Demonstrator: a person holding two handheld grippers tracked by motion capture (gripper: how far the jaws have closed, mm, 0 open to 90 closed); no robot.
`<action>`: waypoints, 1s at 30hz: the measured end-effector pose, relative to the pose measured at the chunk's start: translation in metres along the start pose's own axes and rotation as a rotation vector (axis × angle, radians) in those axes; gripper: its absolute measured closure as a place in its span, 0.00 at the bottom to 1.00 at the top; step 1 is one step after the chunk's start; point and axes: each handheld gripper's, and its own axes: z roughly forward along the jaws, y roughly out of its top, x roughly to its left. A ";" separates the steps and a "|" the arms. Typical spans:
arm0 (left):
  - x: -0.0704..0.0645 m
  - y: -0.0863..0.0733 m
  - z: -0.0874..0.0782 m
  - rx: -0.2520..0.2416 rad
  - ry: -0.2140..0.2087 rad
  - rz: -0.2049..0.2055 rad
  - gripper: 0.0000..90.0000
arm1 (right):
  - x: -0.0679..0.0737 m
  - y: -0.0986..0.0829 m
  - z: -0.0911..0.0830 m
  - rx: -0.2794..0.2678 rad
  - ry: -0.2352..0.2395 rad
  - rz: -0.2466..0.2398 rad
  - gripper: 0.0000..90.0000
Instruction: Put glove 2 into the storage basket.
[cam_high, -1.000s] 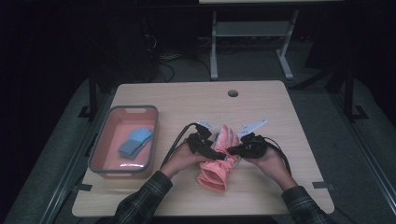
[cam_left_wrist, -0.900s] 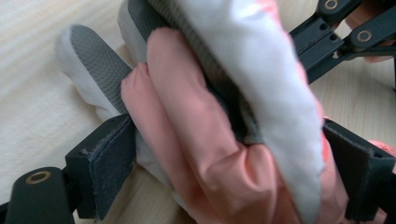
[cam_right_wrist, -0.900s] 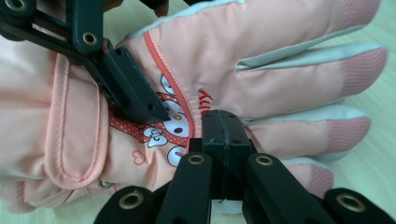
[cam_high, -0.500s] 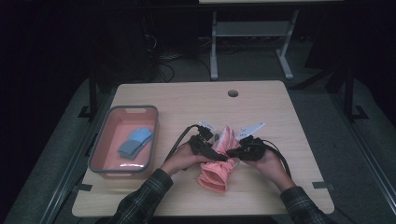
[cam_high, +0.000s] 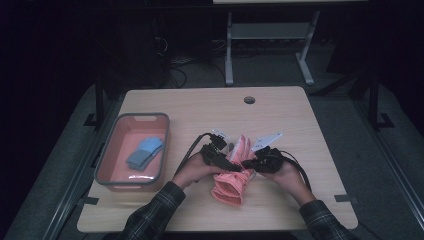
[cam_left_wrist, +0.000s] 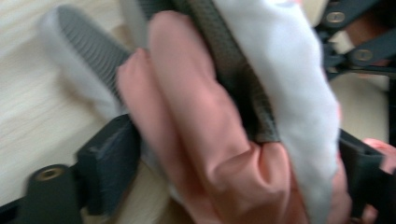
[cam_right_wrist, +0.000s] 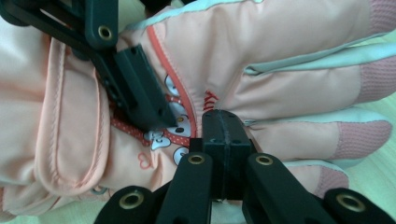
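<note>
A pink padded glove (cam_high: 232, 182) lies on the wooden table (cam_high: 200, 110) near its front edge, fingers pointing away from the person. My left gripper (cam_high: 231, 165) comes in from the left and is shut on the glove (cam_left_wrist: 205, 140), whose bulk fills the gap between its wide-set jaws. My right gripper (cam_high: 248, 163) meets it from the right. In the right gripper view its pads (cam_right_wrist: 224, 135) are pressed together on the back of the glove (cam_right_wrist: 280, 70), next to a small printed patch. The left gripper's jaw crosses that view at upper left.
A pink bin with a grey rim (cam_high: 107, 170) stands at the table's left and holds a blue folded item (cam_high: 144, 152). A cable hole (cam_high: 249, 99) sits near the far edge. Both forearms in plaid sleeves enter from the bottom.
The right gripper has shifted slightly toward the person and closer to the left one. The glove stays in the same spot between them.
</note>
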 end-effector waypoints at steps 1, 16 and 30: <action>0.002 0.000 -0.001 0.007 -0.007 -0.026 0.15 | 0.001 0.000 0.000 -0.004 -0.004 -0.003 1.00; 0.008 -0.001 0.002 -0.002 -0.108 -0.030 0.36 | 0.002 0.001 0.005 0.003 -0.004 -0.011 1.00; 0.013 -0.001 -0.005 -0.020 -0.134 -0.032 0.66 | -0.005 -0.003 -0.017 -0.085 0.055 0.051 0.67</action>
